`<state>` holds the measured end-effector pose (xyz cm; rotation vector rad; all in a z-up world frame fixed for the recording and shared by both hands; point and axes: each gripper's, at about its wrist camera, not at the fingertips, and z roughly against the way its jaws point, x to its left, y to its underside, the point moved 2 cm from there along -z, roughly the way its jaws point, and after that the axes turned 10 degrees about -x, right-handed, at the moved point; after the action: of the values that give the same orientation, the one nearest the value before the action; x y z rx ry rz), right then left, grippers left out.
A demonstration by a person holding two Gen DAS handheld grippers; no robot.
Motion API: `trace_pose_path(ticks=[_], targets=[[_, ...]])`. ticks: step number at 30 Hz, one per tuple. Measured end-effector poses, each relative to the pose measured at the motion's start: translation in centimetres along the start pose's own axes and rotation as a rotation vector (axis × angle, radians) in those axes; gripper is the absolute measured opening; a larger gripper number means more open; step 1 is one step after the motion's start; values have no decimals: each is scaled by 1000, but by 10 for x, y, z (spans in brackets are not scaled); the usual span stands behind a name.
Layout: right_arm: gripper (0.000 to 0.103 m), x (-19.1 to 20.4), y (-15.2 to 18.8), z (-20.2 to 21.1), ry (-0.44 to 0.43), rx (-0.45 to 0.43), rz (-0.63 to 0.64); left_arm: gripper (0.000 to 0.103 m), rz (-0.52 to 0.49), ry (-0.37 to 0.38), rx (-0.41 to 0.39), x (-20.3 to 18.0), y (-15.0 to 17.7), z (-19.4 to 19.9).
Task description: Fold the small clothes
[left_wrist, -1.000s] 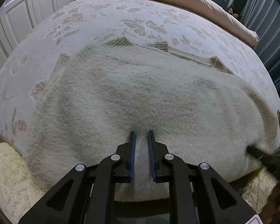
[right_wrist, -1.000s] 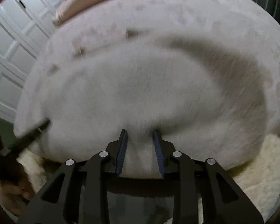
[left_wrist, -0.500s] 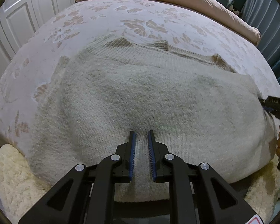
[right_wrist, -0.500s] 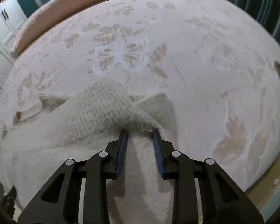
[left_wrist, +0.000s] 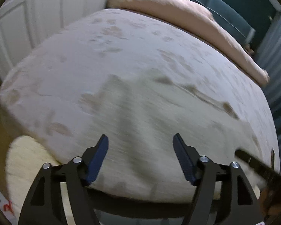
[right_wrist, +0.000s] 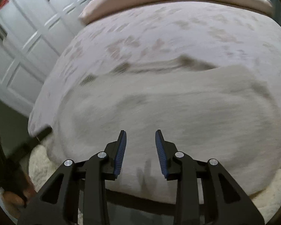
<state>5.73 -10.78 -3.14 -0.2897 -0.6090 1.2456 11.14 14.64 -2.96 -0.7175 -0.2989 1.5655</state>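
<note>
Both views are blurred. The left gripper stands with its fingers spread wide and nothing between them, at the bottom centre of its frame above the sweater. The right gripper is also parted and grips nothing. The cream sweater lies across the lower half of each frame on the bed, near its front edge. A rug shows at lower left.

A bed with a pale flowered cover carries a cream knitted garment spread over its near edge; a pinkish folded duvet lies along the far side.
</note>
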Motion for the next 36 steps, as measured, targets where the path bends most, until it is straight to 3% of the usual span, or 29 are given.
trace_pose_path(ticks=[4,7,10,13,15,16,17,22,27,30,32,34,36], targets=[[31,10,8,-37,10,91,5,71,143,-45,67,49,-4,-19],[32,5,14,-49,16,103,-10,71,253,3,134,71,3,-40],[33,9,16,-48,29,108,28,71,300,35,188,74,11,-62],[35,14,18,-50,40,103,71,73,275,56,152,62,8,-61],[36,14,17,-49,37,99,78,37,250,127,156,49,4,-63],[36,14,16,-50,33,99,74,31,228,126,155,42,2,-60],[36,13,15,-51,25,99,65,14,207,135,140,35,-3,-57],[39,-4,13,-22,-41,70,-26,11,89,280,28,-27,-35,-3],[44,-56,27,33,-53,-3,-163,10,-140,464,-26,-146,-49,46],[45,-100,41,67,20,-52,-234,10,-240,596,20,-217,-31,54],[45,-128,52,86,63,-74,-287,10,-305,638,58,-255,-10,51],[45,-156,64,104,95,-94,-354,10,-363,651,129,-293,23,33],[46,-180,75,118,129,-112,-412,10,-407,618,205,-313,53,10]])
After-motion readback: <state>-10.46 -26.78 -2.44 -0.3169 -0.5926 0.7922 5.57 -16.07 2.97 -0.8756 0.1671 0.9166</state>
